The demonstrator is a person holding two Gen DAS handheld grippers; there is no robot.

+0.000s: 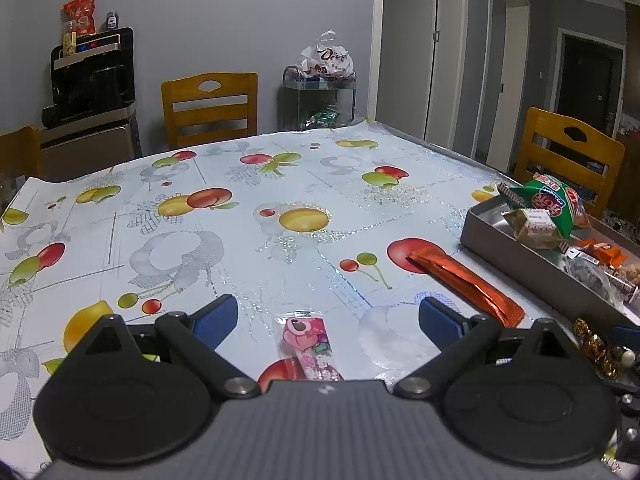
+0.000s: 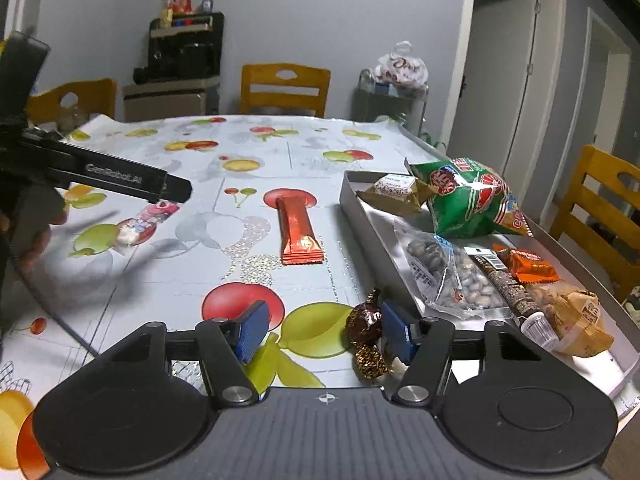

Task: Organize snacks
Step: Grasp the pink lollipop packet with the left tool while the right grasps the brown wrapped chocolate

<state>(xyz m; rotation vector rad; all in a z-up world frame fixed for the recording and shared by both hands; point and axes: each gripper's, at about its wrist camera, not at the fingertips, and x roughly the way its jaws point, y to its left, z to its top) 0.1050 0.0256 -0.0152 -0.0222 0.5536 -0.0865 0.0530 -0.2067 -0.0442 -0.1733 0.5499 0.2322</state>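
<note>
A grey tray (image 2: 352,196) at the table's right holds several snack packets, among them a green bag (image 2: 468,200). On the cloth lie an orange-red bar (image 2: 298,232), a pink bear-print packet (image 1: 308,344) and brown wrapped candies (image 2: 366,328). My left gripper (image 1: 328,320) is open, with the pink packet lying between its fingers; it also shows from the side in the right wrist view (image 2: 168,196) above that packet (image 2: 148,218). My right gripper (image 2: 324,328) is open, the candies just inside its right finger (image 2: 394,332). The tray (image 1: 500,240) and bar (image 1: 468,280) also show in the left wrist view.
Wooden chairs (image 1: 210,108) stand around the table, one at the right (image 2: 600,216). A dark appliance on a cabinet (image 1: 92,76) and a metal cart with a white bag (image 1: 320,88) stand by the back wall. The table carries a fruit-print cloth (image 1: 240,216).
</note>
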